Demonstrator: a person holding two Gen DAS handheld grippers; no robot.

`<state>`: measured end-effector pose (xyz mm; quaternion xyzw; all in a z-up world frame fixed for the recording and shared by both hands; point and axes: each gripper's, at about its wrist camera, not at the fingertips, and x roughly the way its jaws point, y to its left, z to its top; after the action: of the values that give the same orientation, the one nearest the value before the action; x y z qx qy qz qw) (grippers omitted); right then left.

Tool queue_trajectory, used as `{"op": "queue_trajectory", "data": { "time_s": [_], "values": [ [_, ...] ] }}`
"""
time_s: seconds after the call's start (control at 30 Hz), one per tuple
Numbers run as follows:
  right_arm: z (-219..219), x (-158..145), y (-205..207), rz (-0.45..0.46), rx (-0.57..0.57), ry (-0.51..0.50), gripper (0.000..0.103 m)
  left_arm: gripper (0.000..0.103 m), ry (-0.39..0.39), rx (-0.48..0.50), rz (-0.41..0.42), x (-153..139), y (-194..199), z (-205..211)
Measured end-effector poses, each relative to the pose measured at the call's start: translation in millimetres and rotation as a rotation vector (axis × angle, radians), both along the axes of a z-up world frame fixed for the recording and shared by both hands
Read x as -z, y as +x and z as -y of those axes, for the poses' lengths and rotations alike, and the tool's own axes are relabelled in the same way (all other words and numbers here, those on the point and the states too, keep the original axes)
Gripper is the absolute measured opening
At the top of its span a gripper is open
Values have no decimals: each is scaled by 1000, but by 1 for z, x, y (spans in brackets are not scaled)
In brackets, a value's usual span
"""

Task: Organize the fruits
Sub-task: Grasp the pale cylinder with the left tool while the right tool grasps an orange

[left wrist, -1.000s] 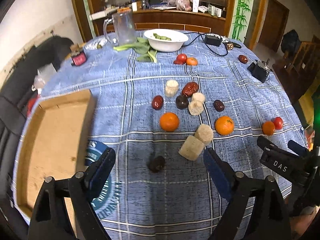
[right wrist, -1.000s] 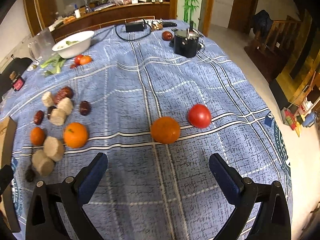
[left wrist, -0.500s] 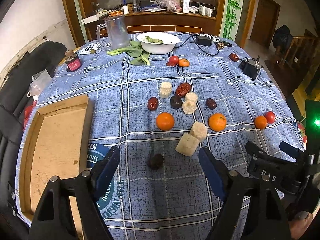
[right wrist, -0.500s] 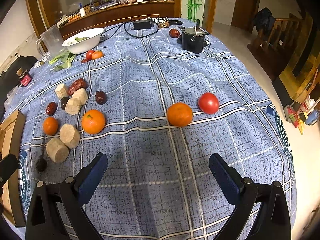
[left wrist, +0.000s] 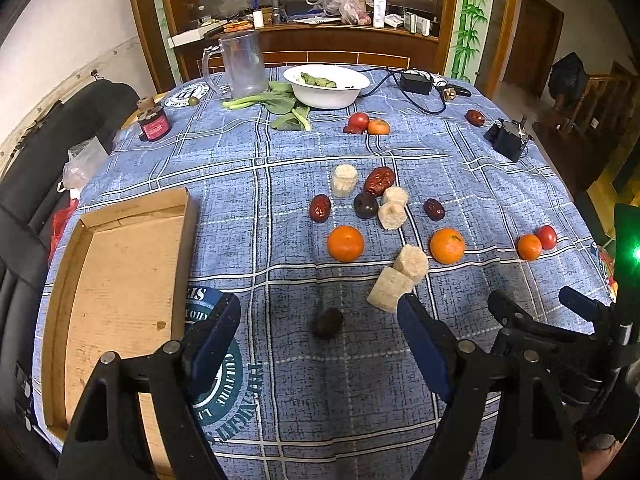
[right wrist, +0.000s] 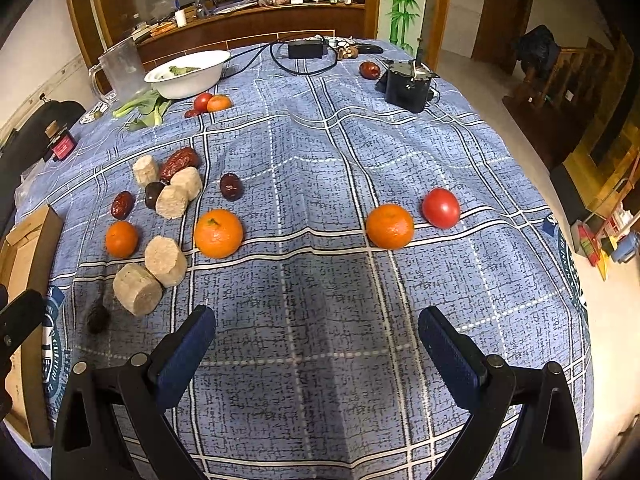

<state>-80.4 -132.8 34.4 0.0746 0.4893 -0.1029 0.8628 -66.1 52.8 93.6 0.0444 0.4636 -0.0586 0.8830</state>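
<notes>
Fruits lie scattered on a blue plaid tablecloth. My left gripper (left wrist: pixel 320 320) is open and empty, with a dark fruit (left wrist: pixel 327 322) on the cloth between its fingers. Beyond it are two oranges (left wrist: pixel 345 243) (left wrist: pixel 447 245), red dates (left wrist: pixel 320 208) and pale sugarcane chunks (left wrist: pixel 390 290). An empty cardboard tray (left wrist: pixel 116 280) lies to the left. My right gripper (right wrist: pixel 316 332) is open and empty above bare cloth. Ahead of it sit an orange (right wrist: pixel 389 226) and a red tomato (right wrist: pixel 441 207); another orange (right wrist: pixel 218 233) is further left.
A white bowl (left wrist: pixel 326 86), leafy greens (left wrist: pixel 280 104), a clear jug (left wrist: pixel 240 64), a small red jar (left wrist: pixel 154 124) and a tomato with an orange (left wrist: pixel 366 123) stand at the back. A black device (right wrist: pixel 408 84) and cables (right wrist: pixel 308 60) are at the far right. A black chair (left wrist: pixel 48 140) is left.
Both grippers have pulled back and risen a little, so the fruits look further away. Nothing has been grasped and both stay open.
</notes>
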Motion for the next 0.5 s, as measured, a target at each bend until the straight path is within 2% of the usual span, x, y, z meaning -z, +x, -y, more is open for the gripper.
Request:
{"op": "queue_trajectory", "data": {
  "time_s": [0.5],
  "values": [
    [-7, 8, 6, -18, -19, 13, 102, 80, -5, -7, -25, 9, 7, -3]
  ]
}}
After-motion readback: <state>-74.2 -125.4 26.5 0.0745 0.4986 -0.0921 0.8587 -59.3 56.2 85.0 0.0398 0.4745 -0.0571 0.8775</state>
